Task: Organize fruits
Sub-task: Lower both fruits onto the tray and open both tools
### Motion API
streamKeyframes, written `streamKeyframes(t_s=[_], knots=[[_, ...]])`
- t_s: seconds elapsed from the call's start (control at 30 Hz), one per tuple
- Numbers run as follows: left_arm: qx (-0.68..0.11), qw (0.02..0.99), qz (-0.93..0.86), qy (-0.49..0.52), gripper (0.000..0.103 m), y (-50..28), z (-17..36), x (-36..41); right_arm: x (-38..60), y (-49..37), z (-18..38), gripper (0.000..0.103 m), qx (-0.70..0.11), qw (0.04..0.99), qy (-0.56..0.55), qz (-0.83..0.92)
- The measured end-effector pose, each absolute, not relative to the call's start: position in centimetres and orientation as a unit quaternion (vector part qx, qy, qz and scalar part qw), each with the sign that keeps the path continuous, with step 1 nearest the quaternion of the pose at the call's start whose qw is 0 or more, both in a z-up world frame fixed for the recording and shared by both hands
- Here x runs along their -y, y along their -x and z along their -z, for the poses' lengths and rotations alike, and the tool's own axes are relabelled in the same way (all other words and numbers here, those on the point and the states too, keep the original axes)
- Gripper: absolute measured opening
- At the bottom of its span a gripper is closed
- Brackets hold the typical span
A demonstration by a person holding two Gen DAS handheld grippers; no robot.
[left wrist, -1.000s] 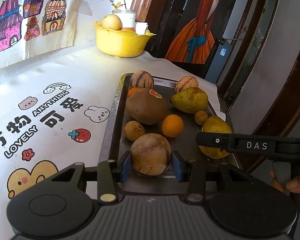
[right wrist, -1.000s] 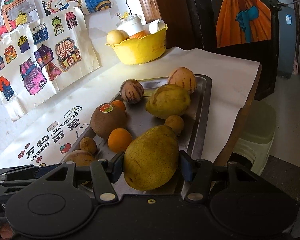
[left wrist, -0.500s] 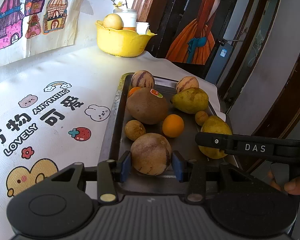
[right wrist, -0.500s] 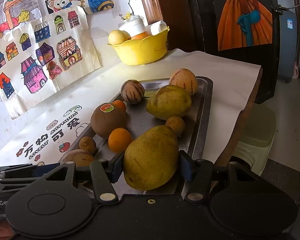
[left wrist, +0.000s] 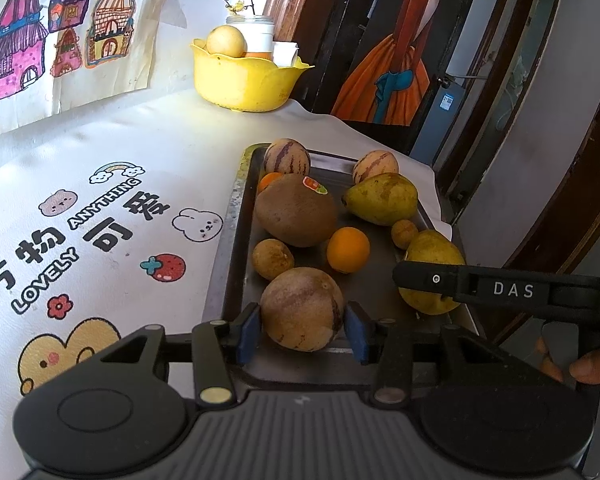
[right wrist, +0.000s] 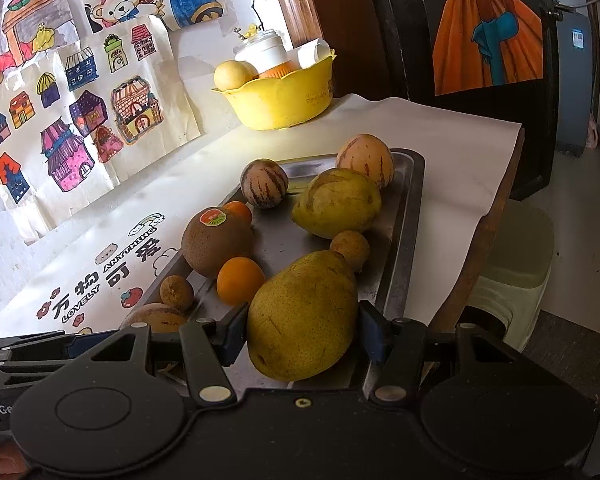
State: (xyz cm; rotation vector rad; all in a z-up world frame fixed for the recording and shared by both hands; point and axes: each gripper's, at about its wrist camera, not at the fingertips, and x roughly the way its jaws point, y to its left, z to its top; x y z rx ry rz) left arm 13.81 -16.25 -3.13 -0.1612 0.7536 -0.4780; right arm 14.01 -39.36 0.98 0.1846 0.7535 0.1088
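The left gripper clamps a striped melon at the near end of the tray; the right gripper clamps a large pear at the near right corner; beyond lie an orange and a yellow bowl

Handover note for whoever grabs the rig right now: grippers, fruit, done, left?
Left gripper: fingers closed on the striped melon at the tray's near end.
Right gripper: fingers closed on the near pear, same tray, right side.
On the tray too: brown stickered fruit, two oranges, second pear, two striped melons, two small brown fruits.
Yellow bowl at the back holds a pale fruit and a jar.
Done: both fruits gripped, neither clearly lifted.
Left: probably move them, then sort the rest.
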Motion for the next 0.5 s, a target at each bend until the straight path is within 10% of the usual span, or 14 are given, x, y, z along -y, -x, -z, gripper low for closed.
streamKeyframes(t_s=[0.5], knots=[[-0.342,0.91,0.223,0.068,0.056,-13.3,2.0,15.3,39.4,-13.5,-1.6,0.065,-0.356,0.927,-0.099,-0.056]])
